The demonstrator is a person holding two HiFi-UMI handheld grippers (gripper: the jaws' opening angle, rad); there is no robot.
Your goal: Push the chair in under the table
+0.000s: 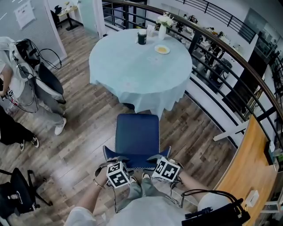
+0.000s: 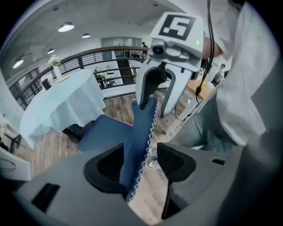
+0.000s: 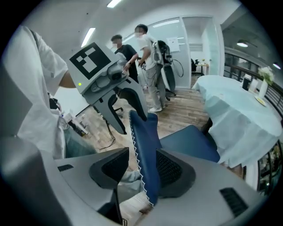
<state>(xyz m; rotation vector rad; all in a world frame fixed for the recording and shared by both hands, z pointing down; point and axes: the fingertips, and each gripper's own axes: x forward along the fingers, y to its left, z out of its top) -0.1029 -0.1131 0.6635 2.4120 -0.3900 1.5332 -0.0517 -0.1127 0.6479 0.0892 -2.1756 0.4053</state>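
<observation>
Blue padding of the backrest point(image 2: 138, 132) is seen between the parted jaws of the left gripper point(image 2: 141, 163) and the right gripper point(image 3: 141, 170), with neither pair clamped on it. The chair point(image 1: 137, 134) is stood on a wood-plank floor point(image 1: 84, 128), its seat drawn out just before the round table point(image 1: 132, 73). The table is draped in pale blue cloth and set with a dark cup point(image 1: 142, 37), a plate point(image 1: 162, 49) and a vase point(image 1: 162, 28). A curved dark railing point(image 1: 230, 66) is seen beyond.

No legible text, brand or number in my views. Wall sheet point(image 1: 24, 13): too small to read. Left marker cube point(image 1: 118, 173), right marker cube point(image 1: 167, 170): black-and-white square patterns only, no letters
</observation>
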